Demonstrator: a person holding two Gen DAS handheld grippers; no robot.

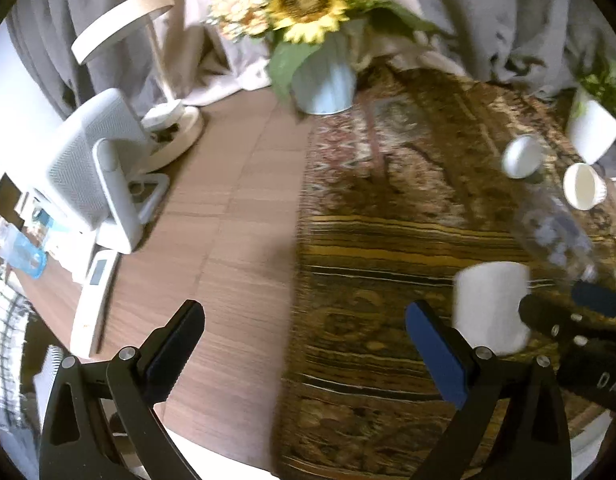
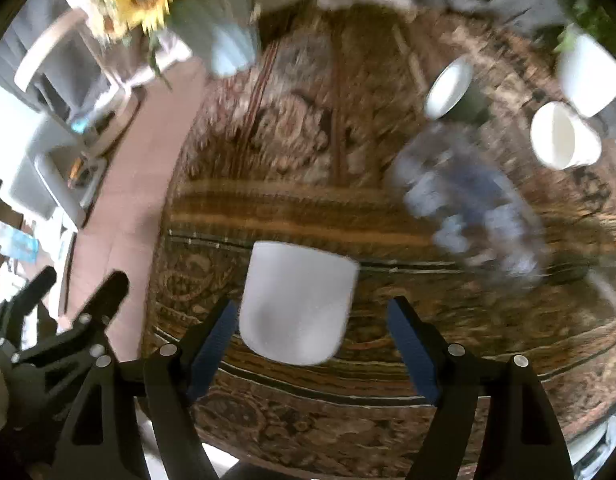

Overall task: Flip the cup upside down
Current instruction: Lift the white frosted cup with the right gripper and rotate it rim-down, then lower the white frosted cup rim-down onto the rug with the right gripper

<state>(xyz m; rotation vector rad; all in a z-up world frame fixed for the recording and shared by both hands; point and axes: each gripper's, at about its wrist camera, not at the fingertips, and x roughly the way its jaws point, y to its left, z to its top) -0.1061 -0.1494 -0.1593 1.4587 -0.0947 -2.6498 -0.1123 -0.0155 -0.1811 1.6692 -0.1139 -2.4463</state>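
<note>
A plain white cup [image 2: 297,302] stands upside down on the patterned cloth [image 2: 291,184], closed bottom up. My right gripper [image 2: 310,346] is open with its blue-padded fingers on either side of the cup and not touching it. The same cup [image 1: 490,304] shows at the right of the left wrist view, with the right gripper's black finger beside it. My left gripper [image 1: 303,344] is open and empty, over the wooden table [image 1: 227,240] at the cloth's edge, left of the cup.
A clear plastic bottle [image 2: 472,200] lies on the cloth right of the cup. Behind it are a dark cup [image 2: 454,90], a white mug [image 2: 564,136] and a white pot [image 2: 590,74]. A sunflower vase [image 1: 324,76], lamp [image 1: 163,112], fan [image 1: 95,168] and remote [image 1: 93,300] stand left.
</note>
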